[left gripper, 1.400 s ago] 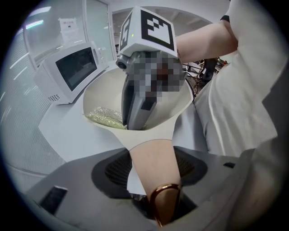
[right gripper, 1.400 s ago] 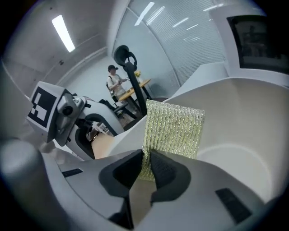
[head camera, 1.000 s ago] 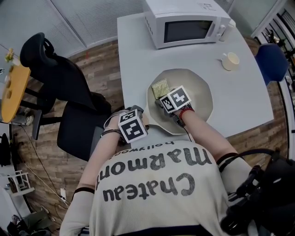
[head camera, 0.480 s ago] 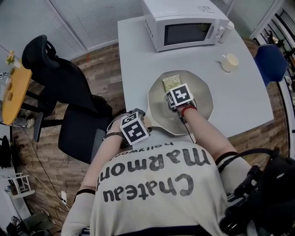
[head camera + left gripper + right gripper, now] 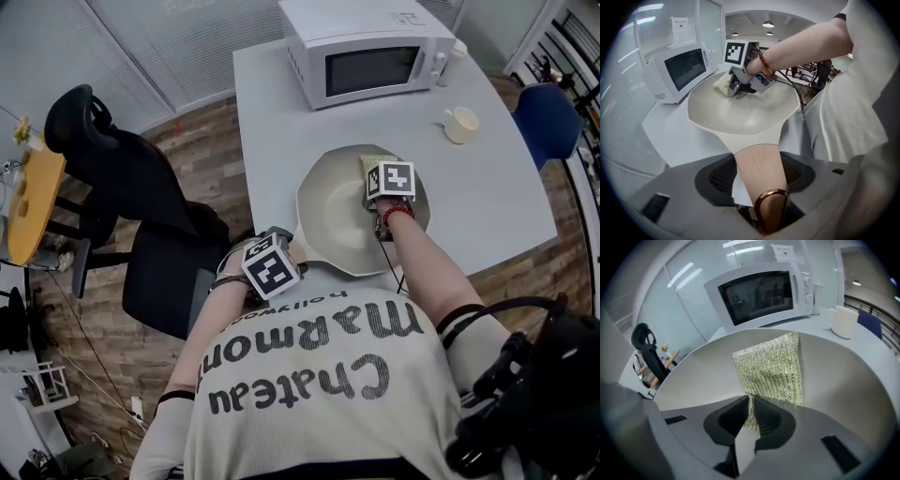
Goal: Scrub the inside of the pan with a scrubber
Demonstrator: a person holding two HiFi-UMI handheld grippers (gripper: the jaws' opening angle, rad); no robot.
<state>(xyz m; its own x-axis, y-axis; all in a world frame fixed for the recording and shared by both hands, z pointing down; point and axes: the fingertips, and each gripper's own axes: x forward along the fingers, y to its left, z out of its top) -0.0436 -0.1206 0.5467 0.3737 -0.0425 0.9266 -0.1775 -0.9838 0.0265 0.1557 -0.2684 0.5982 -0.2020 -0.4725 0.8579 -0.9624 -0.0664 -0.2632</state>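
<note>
A wide cream pan (image 5: pixel 337 220) lies on the grey table (image 5: pixel 487 206); its bowl (image 5: pixel 740 115) fills the middle of the left gripper view. My left gripper (image 5: pixel 277 251) is at the table's near edge, shut on the pan's handle (image 5: pixel 757 161), which runs between its jaws (image 5: pixel 758 172). My right gripper (image 5: pixel 377 174) is inside the pan at its far right side. It is shut on a glittery green-gold scrubber (image 5: pixel 773 369), pinched by its near edge (image 5: pixel 751 414). The scrubber (image 5: pixel 375 160) lies flat against the pan's inner wall (image 5: pixel 693 380). In the left gripper view, the right gripper (image 5: pixel 740 88) and the scrubber (image 5: pixel 722 83) are at the far rim.
A white microwave (image 5: pixel 361 47) stands at the table's far end, a white bottle (image 5: pixel 452 58) beside it. A cream cup (image 5: pixel 461 124) sits to the pan's right. A black office chair (image 5: pixel 131 206) stands left of the table, a blue chair (image 5: pixel 547 122) at the right.
My right gripper has swept the scrubber across the pan, from the near left of the bowl to the far right side. The left gripper has kept its hold on the handle.
</note>
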